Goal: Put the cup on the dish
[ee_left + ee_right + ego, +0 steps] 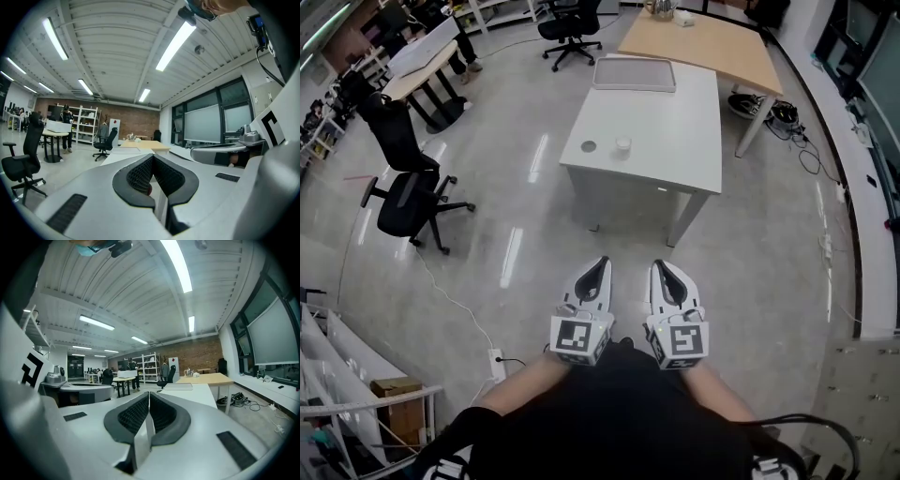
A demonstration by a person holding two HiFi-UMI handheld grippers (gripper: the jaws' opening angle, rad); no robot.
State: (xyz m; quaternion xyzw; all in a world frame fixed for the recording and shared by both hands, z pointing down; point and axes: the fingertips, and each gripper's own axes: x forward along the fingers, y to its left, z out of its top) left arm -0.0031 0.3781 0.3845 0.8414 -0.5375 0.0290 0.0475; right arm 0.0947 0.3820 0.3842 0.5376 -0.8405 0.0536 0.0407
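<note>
Both jaws closed, empty: left gripper [601,262], right gripper [660,264]; cup [622,146] just beside dish [589,146] on table [680,141].

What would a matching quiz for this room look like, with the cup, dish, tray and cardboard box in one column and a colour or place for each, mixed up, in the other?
Things
1. cup
2. dish
3. tray
4. box

Colour or place
A. grey, at the far end of the white table
B. brown, at the head view's lower left
C. white, near the table's front edge, the right one of a pair
D. small, grey and round, near the table's front left corner

Pairs: 1-C, 2-D, 3-A, 4-B
</note>
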